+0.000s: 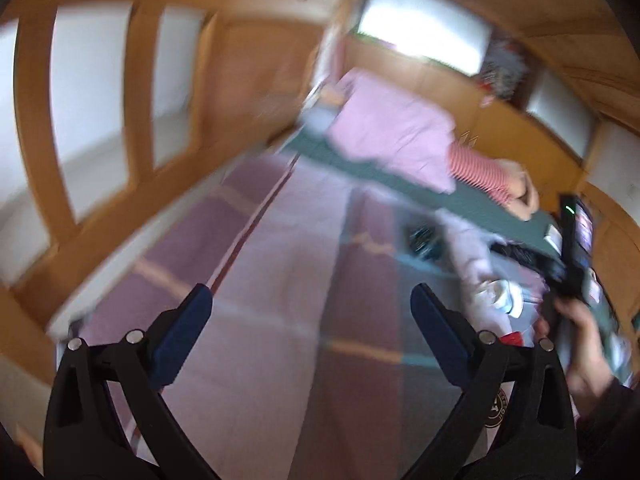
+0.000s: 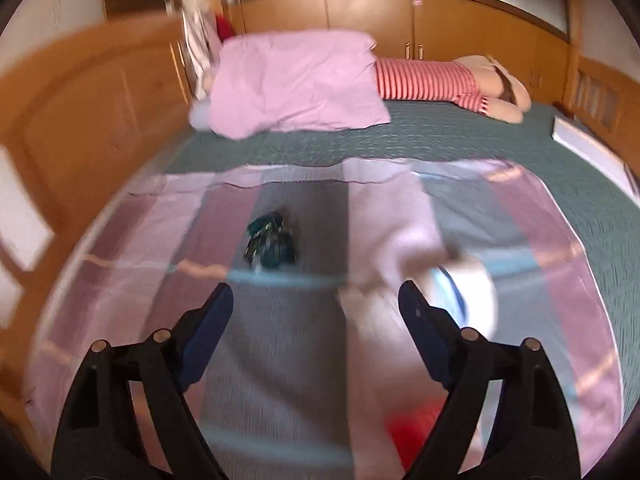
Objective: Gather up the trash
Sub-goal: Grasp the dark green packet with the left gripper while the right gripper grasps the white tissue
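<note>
Sweeping fast over the bed's striped sheet, both tools empty: left gripper jaws wide, right gripper jaws apart, nothing between. Dark teal crumpled wrapper lies just beyond, slightly left; white cup-like trash by its right finger. Slow down, centre over one piece before closing.

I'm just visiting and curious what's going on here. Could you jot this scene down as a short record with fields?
place: a bed with a green bedspread and a striped sheet
trash seen: dark teal crumpled wrapper on the striped sheet
other things: pink pillow, doll in a red-striped top
left gripper: open, empty
right gripper: open, empty
picture quality: blurred
</note>
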{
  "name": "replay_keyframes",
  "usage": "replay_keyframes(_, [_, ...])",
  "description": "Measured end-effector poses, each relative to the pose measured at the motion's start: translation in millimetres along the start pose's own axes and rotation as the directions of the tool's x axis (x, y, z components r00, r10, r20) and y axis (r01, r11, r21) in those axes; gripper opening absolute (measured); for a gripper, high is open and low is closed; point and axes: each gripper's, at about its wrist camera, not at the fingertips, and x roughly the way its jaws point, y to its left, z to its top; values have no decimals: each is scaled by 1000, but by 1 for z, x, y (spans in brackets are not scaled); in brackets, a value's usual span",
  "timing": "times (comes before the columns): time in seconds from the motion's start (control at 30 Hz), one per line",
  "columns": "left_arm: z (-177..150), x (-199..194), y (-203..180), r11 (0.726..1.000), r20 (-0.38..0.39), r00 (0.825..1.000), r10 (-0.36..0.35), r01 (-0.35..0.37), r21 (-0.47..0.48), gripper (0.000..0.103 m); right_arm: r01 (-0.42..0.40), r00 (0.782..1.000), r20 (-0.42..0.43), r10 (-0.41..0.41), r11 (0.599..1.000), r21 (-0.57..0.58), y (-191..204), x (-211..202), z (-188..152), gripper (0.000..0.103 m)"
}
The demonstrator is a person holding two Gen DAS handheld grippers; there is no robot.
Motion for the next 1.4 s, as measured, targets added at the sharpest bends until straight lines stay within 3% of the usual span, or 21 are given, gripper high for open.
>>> replay_keyframes(0.13, [-3, 21, 41, 983, -134, 991, -1, -23, -181, 99, 90, 992, -86, -94, 995, -48, 38, 78, 22, 84])
replay_keyframes(0.27, [-4, 26, 56, 969, -158, 987, 23, -61, -238, 99, 189, 969, -126, -212, 967, -170, 64, 130, 17, 84])
replay_keyframes(0.33, [-2, 26, 60, 967, -160, 986, 48, -85, -239, 99, 167, 968, -149, -200, 963, -210, 68, 139, 9, 49])
replay_keyframes(0.37, [-2, 27, 62, 966, -161, 985, 60, -98, -241, 99, 177, 969, -135, -208, 961, -212, 69, 136, 7, 48])
replay_keyframes(0.43, [-4, 25, 66, 962, -163, 984, 77, -116, -249, 99, 109, 983, -124, -133, 977, -186, 73, 118, 4, 46])
replay_keyframes(0.5, [-3, 24, 69, 955, -155, 983, 95, -134, -265, 99, -43, 992, -126, 22, 986, -163, 81, 78, -11, 46])
replay_keyframes(0.57, [-3, 21, 74, 949, -143, 983, 118, -154, -277, 99, -186, 967, -202, 153, 970, -157, 94, 43, -38, 46])
replay_keyframes(0.67, [-5, 21, 77, 944, -148, 979, 139, -176, -278, 99, -350, 894, -351, 278, 922, -164, 110, 7, -86, 48])
replay_keyframes(0.73, [-8, 26, 76, 945, -174, 976, 128, -174, -277, 99, -434, 854, -405, 327, 876, -208, 119, -12, -109, 60])
replay_keyframes(0.77, [-10, 26, 75, 946, -182, 975, 127, -174, -275, 99, -467, 840, -417, 347, 853, -232, 120, -21, -115, 63])
replay_keyframes(0.8, [-12, 30, 72, 948, -195, 973, 121, -172, -266, 99, -468, 849, -392, 354, 848, -247, 115, -31, -113, 68])
replay_keyframes(0.9, [-17, 41, 62, 962, -239, 968, 82, -139, -234, 99, -363, 921, -230, 314, 908, -212, 79, -42, -80, 80])
replay_keyframes(0.93, [-20, 46, 57, 969, -262, 963, 61, -120, -215, 99, -260, 960, -157, 231, 945, -197, 61, -37, -64, 81])
replay_keyframes(1.0, [-24, 55, 45, 980, -307, 952, 20, -79, -183, 99, -12, 997, -75, -3, 979, -206, 34, -15, -41, 81])
replay_keyframes(1.07, [-30, 63, 35, 986, -347, 938, -24, -35, -163, 99, 160, 979, -88, -184, 961, -226, 11, 22, -29, 80])
replay_keyframes(1.17, [-38, 71, 13, 993, -406, 908, -102, 66, -101, 99, 247, 937, -200, -287, 947, -203, -20, 70, -30, 73])
replay_keyframes(1.23, [-40, 73, 3, 993, -417, 901, -120, 102, -65, 99, 253, 917, -273, -291, 953, -166, -32, 84, -39, 50])
replay_keyframes(1.3, [-41, 74, -4, 990, -429, 892, -142, 137, -43, 99, 231, 924, -283, -258, 965, -126, -40, 83, -47, 43])
replay_keyframes(1.33, [-42, 75, -6, 988, -434, 887, -154, 151, -41, 99, 231, 926, -271, -262, 963, -138, -40, 79, -48, 31])
replay_keyframes(1.4, [-44, 78, -11, 985, -443, 881, -165, 166, -38, 99, 192, 939, -262, -222, 972, -136, -39, 66, -50, 28])
